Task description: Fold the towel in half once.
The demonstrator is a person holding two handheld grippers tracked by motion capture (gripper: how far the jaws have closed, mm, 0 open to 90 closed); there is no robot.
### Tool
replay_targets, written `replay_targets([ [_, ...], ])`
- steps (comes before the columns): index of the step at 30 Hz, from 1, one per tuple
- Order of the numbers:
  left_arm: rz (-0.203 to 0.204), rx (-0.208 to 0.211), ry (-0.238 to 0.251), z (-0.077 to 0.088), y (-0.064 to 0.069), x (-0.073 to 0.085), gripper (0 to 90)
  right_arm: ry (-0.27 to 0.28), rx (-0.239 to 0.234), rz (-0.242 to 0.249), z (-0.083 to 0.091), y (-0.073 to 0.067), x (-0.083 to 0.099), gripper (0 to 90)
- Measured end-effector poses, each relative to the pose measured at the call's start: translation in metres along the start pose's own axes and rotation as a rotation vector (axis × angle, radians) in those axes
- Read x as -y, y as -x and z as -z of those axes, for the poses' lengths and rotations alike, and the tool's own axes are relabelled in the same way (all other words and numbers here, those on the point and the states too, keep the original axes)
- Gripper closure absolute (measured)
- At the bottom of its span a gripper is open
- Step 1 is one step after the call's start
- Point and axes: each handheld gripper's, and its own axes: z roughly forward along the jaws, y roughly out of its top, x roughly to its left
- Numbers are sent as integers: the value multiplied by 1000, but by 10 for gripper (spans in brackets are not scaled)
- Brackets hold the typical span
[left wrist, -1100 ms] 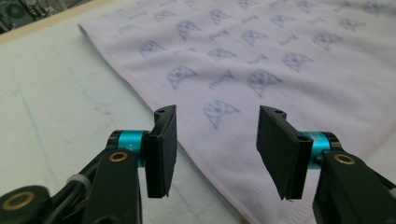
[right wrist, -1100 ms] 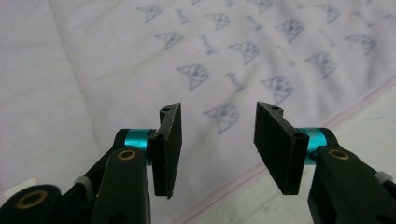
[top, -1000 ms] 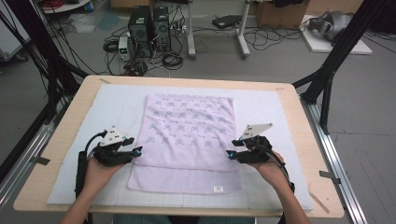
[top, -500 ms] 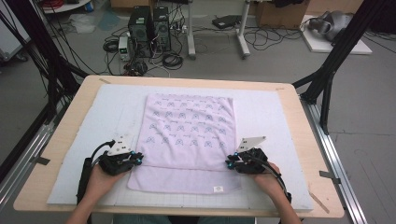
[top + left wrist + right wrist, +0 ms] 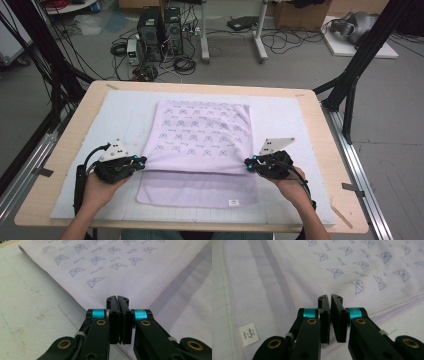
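A: Starting on the left, the left hand-held gripper (image 5: 142, 161) has its jaws pressed together on the left corner of the towel (image 5: 200, 135), pinching the hem where the fold begins, near the bench's (image 5: 65, 150) left edge.

B: And the towel lies mid-bench on the pale mat (image 5: 120, 115), its near part folded over so the plain underside shows toward the front edge?

A: Yes. On the right, the right hand-held gripper (image 5: 247, 164) pinches the opposite corner, jaws pressed together on the hem.

B: The risk, I'd judge, is uneven lifting: if one hand leads, the fold skews. Each pinch sits close to the hem, so a tug could slip a corner free.
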Motion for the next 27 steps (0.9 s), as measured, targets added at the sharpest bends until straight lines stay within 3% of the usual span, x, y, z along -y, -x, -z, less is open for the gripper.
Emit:
replay_targets([
  [7, -11, 12, 8, 21, 15, 3, 877, 35, -10, 40, 26, -15, -11, 857],
  [12, -19, 55, -12, 29, 33, 18, 875, 13, -43, 62, 35, -35, 1, 857],
  [14, -23, 70, -36, 26, 39, 27, 827, 2, -74, 45, 32, -39, 12, 838],
  [16, -14, 74, -52, 22, 41, 34, 683, -30, -89, 25, 24, -40, 24, 720],
  [18, -10, 70, -66, 18, 41, 39, 655, -39, -97, 9, 17, -40, 33, 696],
  [24, -60, 92, -128, 4, 44, 45, 705, -78, -116, 31, -2, -47, 43, 620],
  [27, -70, 97, -124, 0, 47, 49, 813, -95, -120, 34, -10, -47, 47, 703],
])
